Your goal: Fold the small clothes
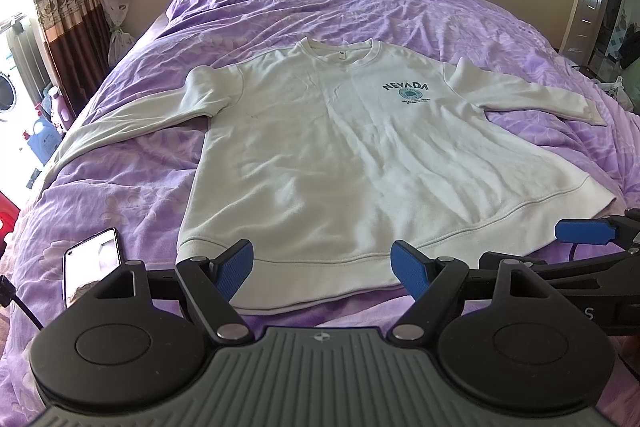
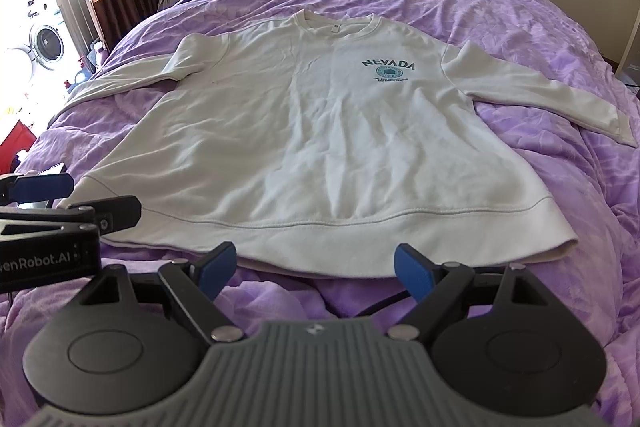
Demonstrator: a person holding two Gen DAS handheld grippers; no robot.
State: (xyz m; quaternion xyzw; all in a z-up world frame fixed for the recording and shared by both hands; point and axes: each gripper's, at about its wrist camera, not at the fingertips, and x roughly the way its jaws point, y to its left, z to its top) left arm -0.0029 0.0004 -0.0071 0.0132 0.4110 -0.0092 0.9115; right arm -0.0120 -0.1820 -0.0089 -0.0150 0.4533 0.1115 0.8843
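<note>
While a white sweatshirt (image 1: pixel 320 147) lies face up and spread flat across the middle of the frame on a purple bedspread (image 1: pixel 400 11), both claws sit at the bottom edge by its hem. Left gripper (image 1: pixel 323 273) and right gripper (image 2: pixel 316 267) both gape wide, holding nothing. A phone (image 1: pixel 93 263) lies at lower left.
</note>
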